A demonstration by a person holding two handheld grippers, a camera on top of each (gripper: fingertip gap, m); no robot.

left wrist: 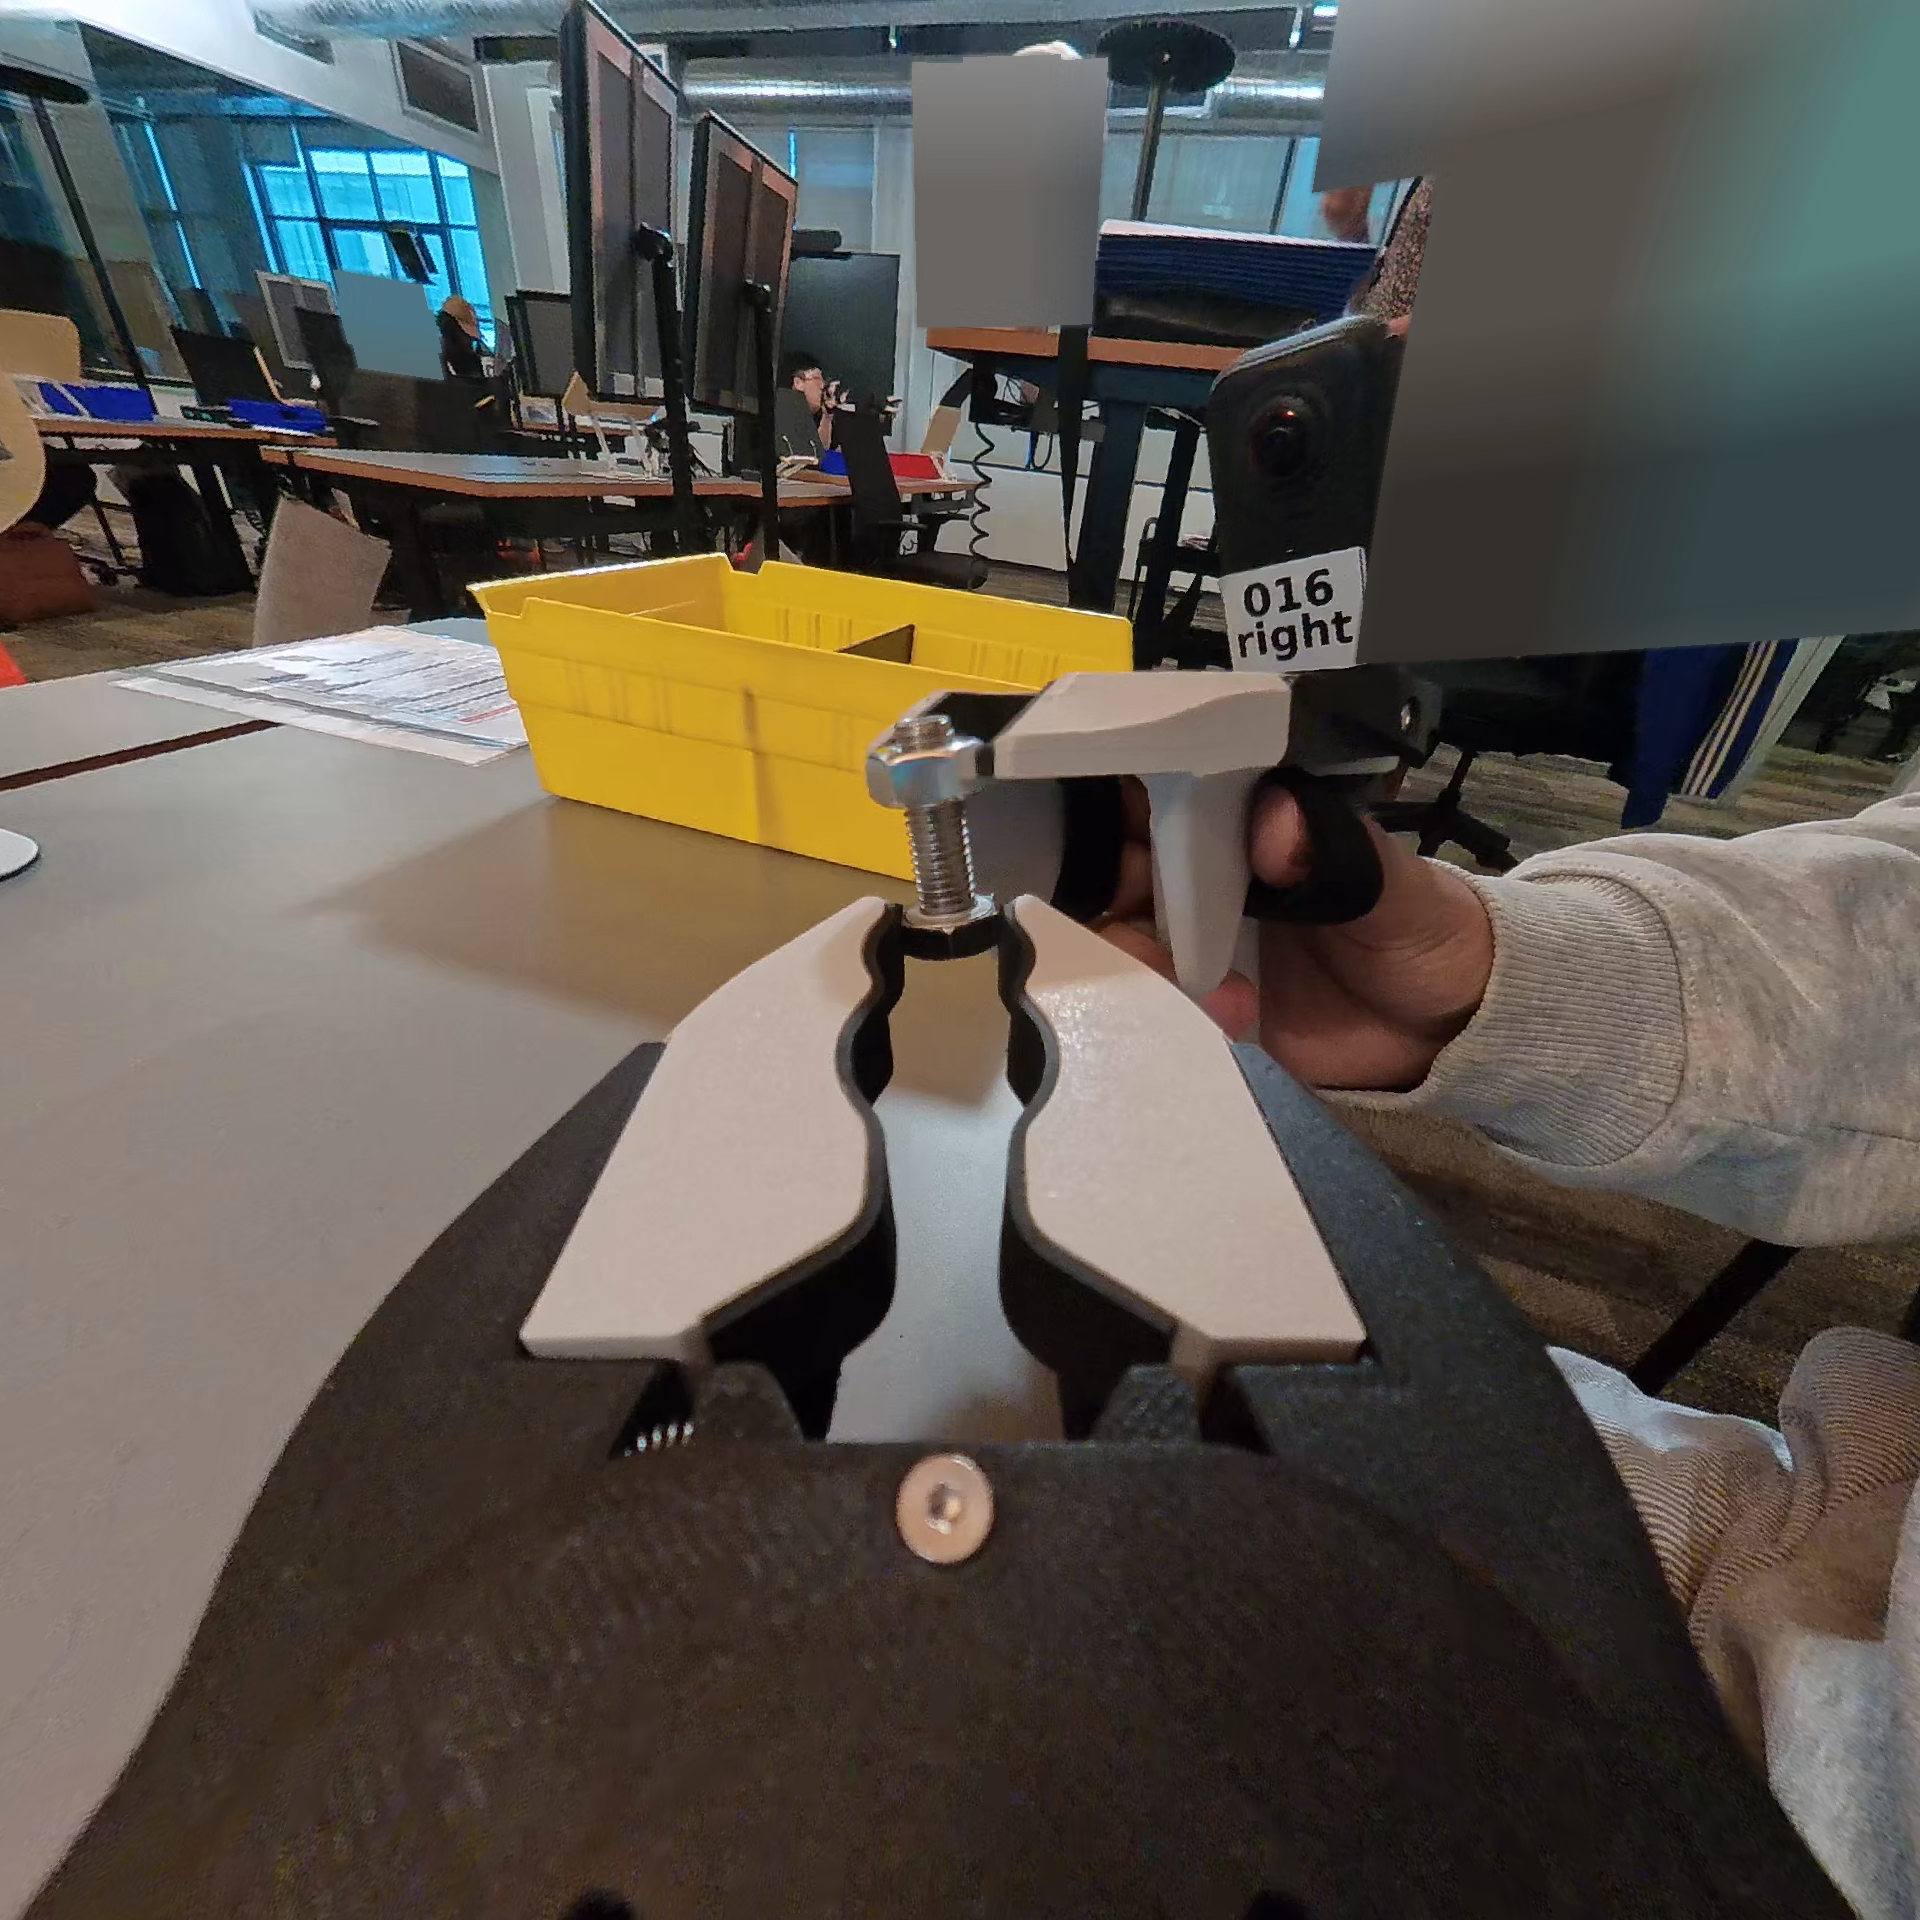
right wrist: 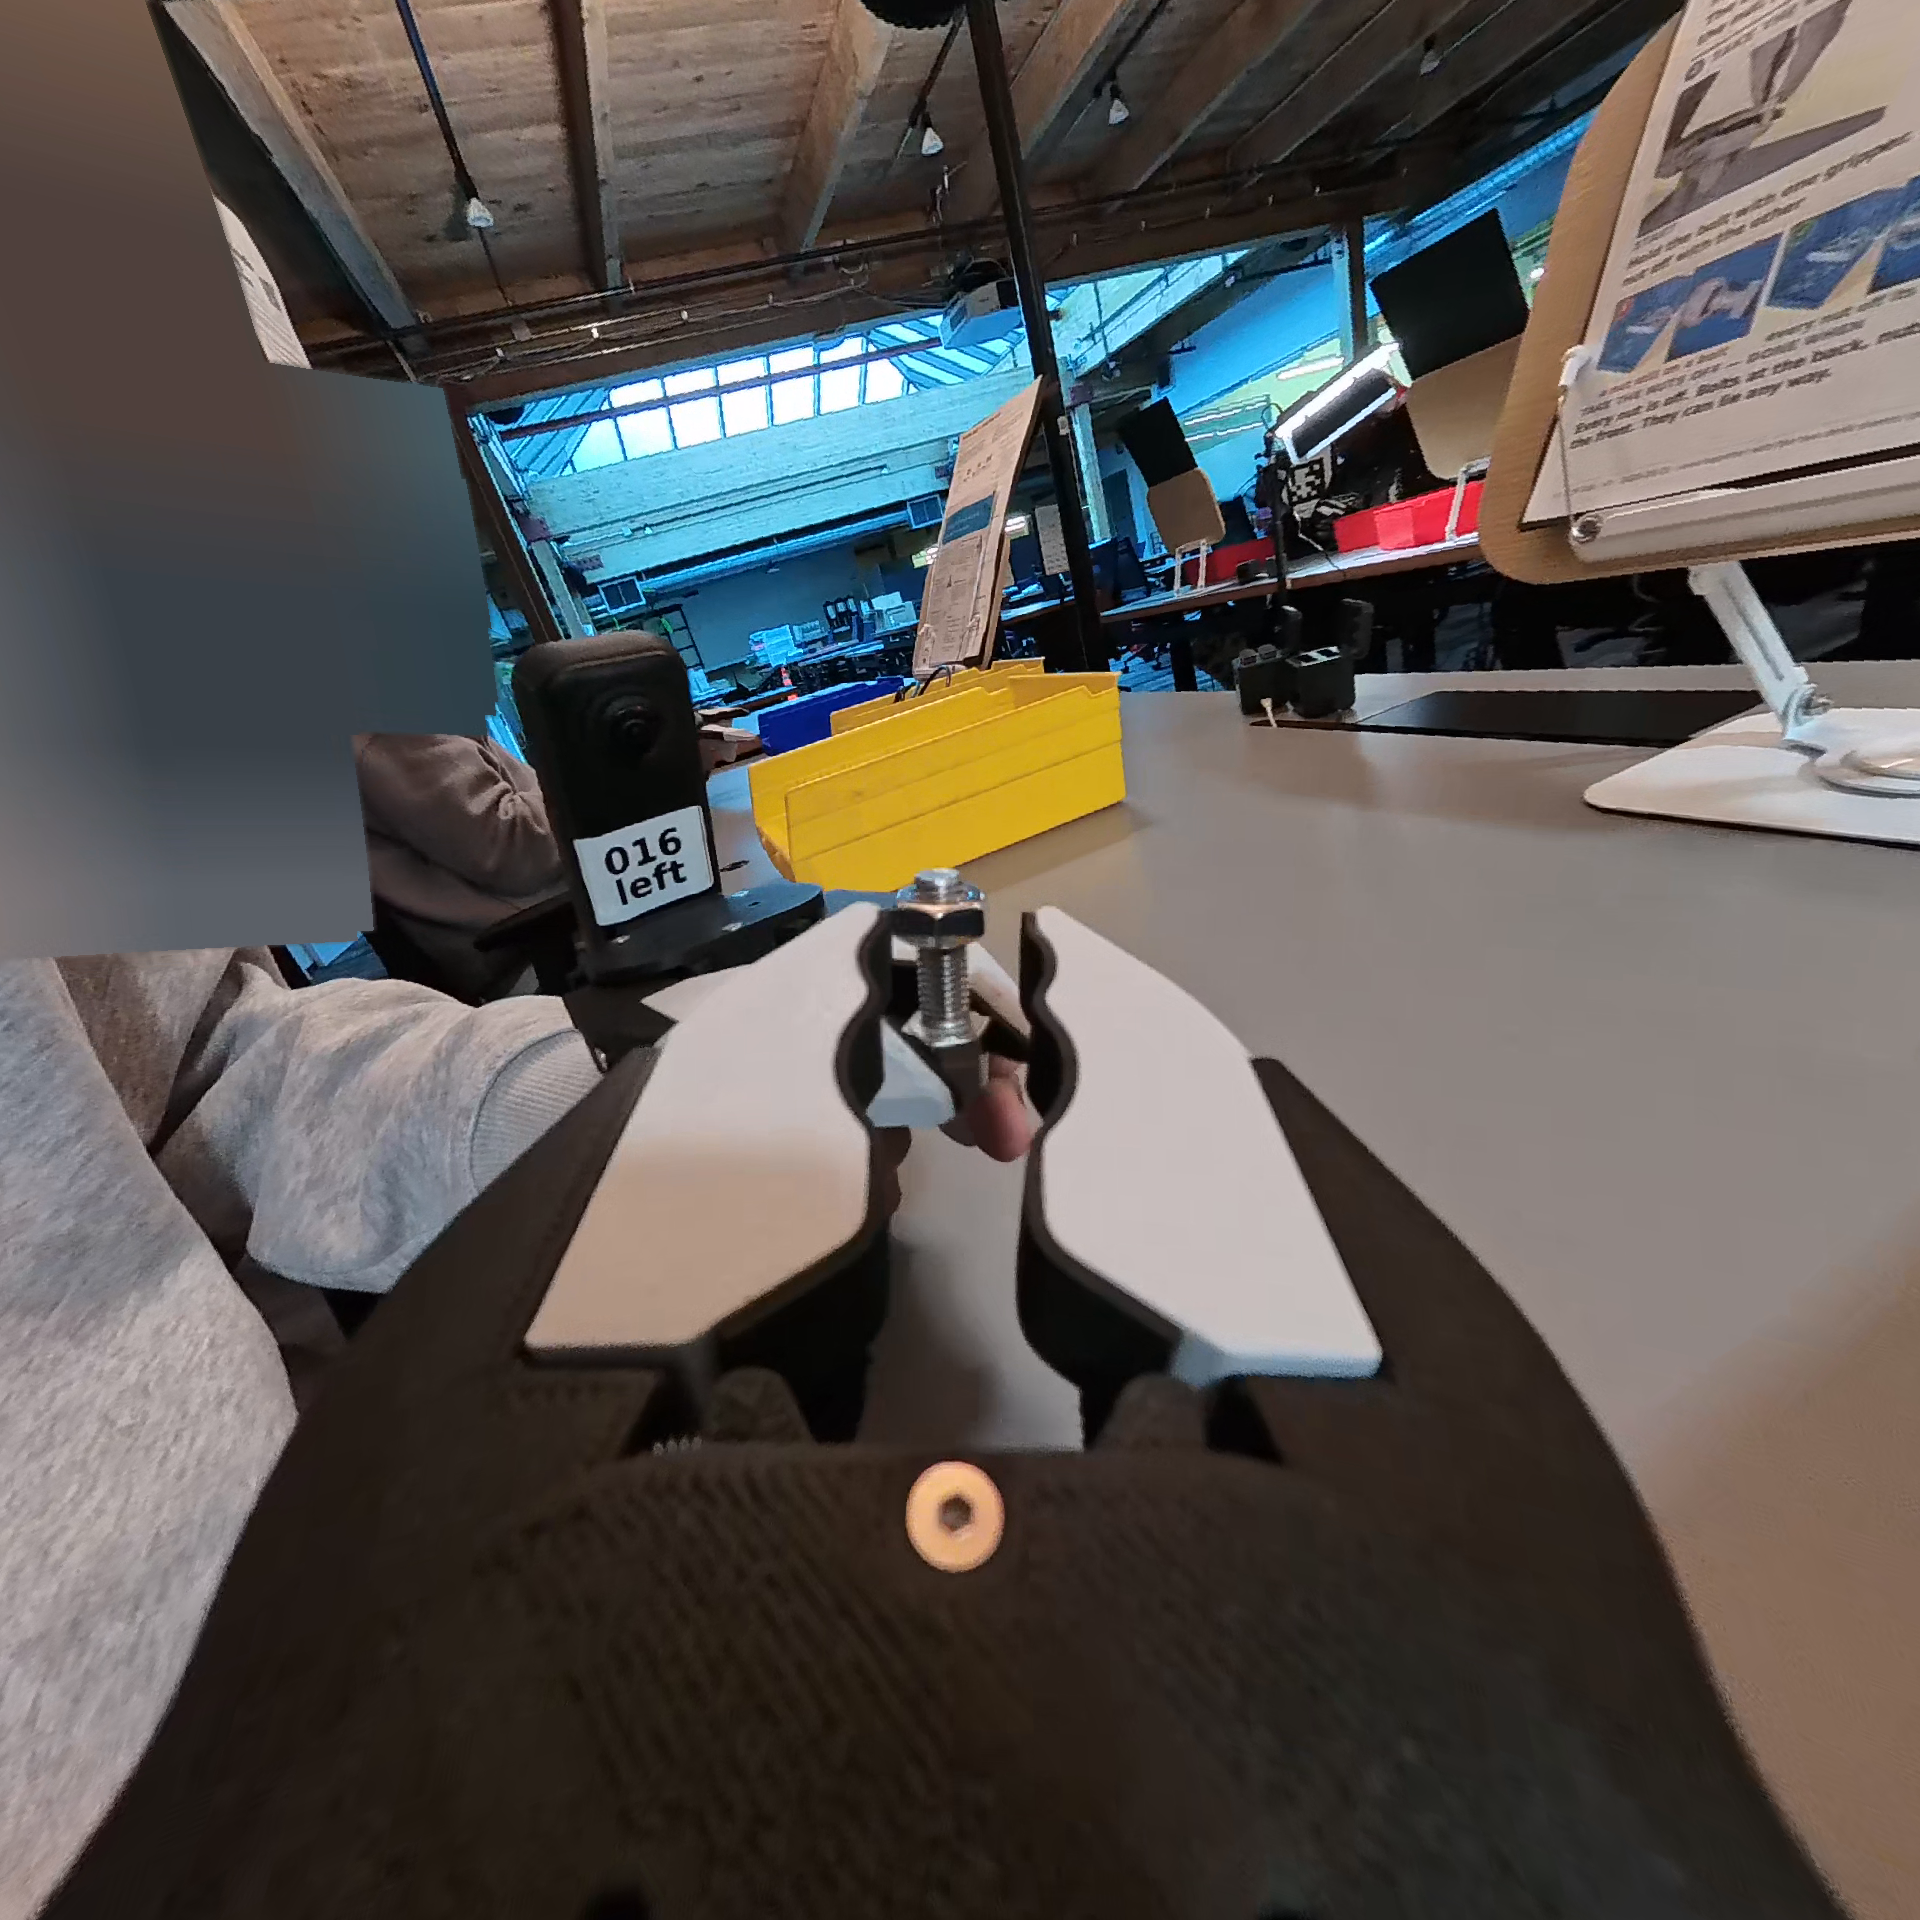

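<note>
Bolt point(left wrist: 938, 852) upright above the grey table point(left wrist: 312, 987), nut point(left wrist: 920, 764) near its top end. Left gripper point(left wrist: 943, 940) pinches the bolt head; right gripper point(right wrist: 948, 920) fingers around the nut, contact unclear. Yellow bin point(left wrist: 748, 707) behind.

A silver threaded bolt point(left wrist: 938, 854) is held upright above a grey table point(left wrist: 312, 935), its head clamped at the tips of the left gripper point(left wrist: 945, 928). A hex nut point(left wrist: 920, 767), threaded near the bolt's top end, is touched by the right gripper point(right wrist: 951, 920), whose fingers are seen spread around it in the right wrist view.
</note>
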